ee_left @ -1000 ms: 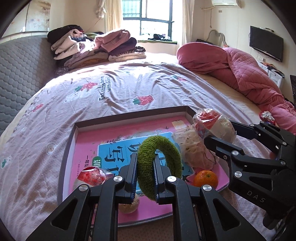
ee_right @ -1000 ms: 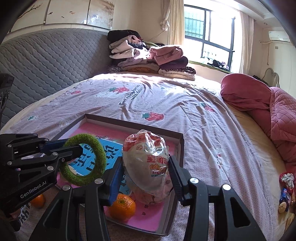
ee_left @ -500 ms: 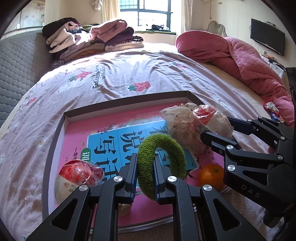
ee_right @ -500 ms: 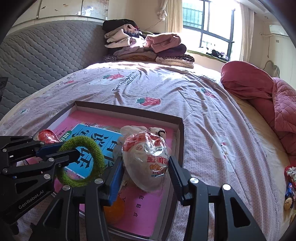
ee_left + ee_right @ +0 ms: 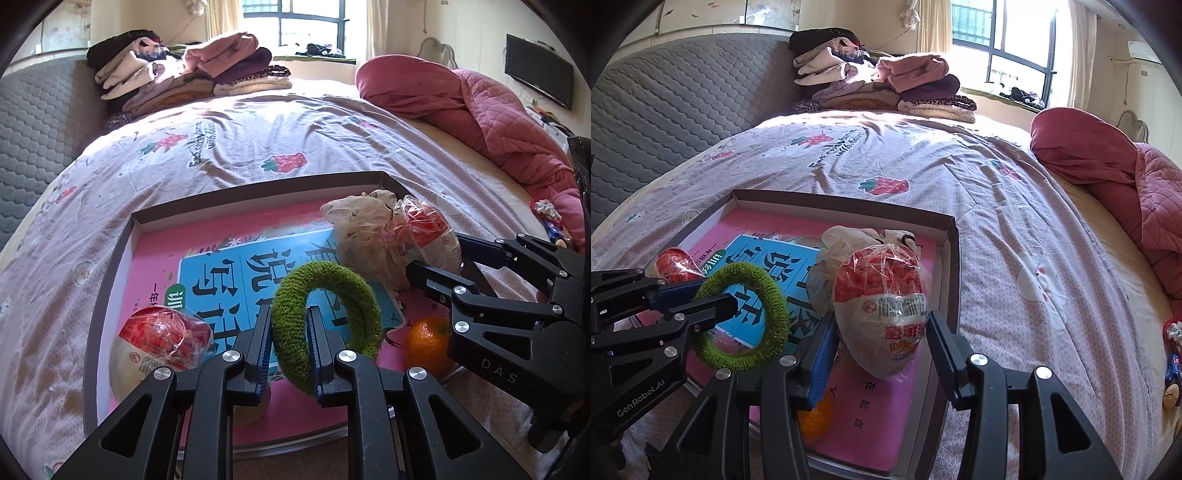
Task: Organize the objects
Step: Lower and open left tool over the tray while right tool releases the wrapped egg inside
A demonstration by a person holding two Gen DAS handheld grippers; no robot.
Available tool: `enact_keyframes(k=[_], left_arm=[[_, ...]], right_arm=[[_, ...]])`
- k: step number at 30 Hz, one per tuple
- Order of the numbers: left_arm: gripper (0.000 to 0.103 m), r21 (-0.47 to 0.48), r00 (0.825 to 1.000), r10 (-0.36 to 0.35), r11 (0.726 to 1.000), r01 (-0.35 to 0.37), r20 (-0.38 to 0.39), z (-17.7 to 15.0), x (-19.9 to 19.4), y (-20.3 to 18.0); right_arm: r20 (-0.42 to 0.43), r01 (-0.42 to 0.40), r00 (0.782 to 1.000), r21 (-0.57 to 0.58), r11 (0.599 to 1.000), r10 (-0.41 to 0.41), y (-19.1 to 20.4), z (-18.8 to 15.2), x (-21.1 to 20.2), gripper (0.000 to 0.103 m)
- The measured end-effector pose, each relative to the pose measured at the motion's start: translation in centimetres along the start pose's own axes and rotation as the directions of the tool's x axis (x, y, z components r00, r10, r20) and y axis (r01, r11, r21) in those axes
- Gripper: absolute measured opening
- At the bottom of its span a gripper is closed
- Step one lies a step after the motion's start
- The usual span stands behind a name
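I read the task as in progress: the shallow box (image 5: 110, 280) on the bed (image 5: 229, 147) already contains a wrapped red snack (image 5: 162, 343) at lower left, an orange (image 5: 428, 341) at lower right and a crumpled pale bag (image 5: 365, 236) near the far right corner.

My left claw (image 5: 290, 343) carries the green fuzzy ring (image 5: 325, 314) over the box centre. Its jaws have just been opening slightly, and the ring remains between the pads, which are in contact with it.

My right claw (image 5: 882, 343) is clamped on a second wrapped snack packet (image 5: 882, 310), low over the right side of the box.

Both items remain to be released. A few small items (image 5: 1172, 354) at the right edge of the frame lie on the bed outside the box.
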State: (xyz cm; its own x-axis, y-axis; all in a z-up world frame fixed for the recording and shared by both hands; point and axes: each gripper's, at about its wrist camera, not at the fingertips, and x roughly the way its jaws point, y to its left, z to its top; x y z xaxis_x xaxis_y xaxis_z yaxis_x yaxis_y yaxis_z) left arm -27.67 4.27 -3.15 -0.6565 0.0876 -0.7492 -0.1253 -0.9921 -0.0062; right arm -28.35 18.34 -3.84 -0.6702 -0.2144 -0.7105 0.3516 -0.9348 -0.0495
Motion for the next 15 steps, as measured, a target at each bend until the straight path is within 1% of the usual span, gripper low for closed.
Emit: enact_keyframes(k=[4, 9, 11, 13, 15], left_arm=[[0.025, 0.001, 1.0, 0.004, 1.0, -0.004, -0.003, -0.1, -0.1, 0.06], [0.027, 0.003, 1.0, 0.004, 1.0, -0.004, -0.008, -0.36, -0.19, -0.08], [0.029, 0.001, 1.0, 0.006, 1.0, -0.006, -0.008, -0.42, -0.29, -0.01], [0.037, -0.003, 1.0, 0.007, 1.0, -0.007, -0.005, -0.45, -0.42, 0.09], [0.043, -0.01, 1.0, 0.005, 1.0, -0.005, 0.0, -0.5, -0.73, 0.27]], right_arm=[[-0.032, 0.002, 0.999, 0.001, 1.0, -0.002, 0.02, -0.15, 0.4, 0.049], [-0.044, 0.017, 0.999, -0.001, 1.0, -0.017, 0.15, -0.31, 0.6, 0.049], [-0.048, 0.016, 0.999, 0.003, 1.0, -0.016, 0.11, -0.28, 0.49, 0.049], [-0.05, 0.015, 0.999, 0.007, 1.0, -0.014, 0.03, -0.28, 0.42, 0.05], [-0.053, 0.014, 0.999, 0.011, 1.0, -0.013, -0.03, -0.27, 0.39, 0.051]])
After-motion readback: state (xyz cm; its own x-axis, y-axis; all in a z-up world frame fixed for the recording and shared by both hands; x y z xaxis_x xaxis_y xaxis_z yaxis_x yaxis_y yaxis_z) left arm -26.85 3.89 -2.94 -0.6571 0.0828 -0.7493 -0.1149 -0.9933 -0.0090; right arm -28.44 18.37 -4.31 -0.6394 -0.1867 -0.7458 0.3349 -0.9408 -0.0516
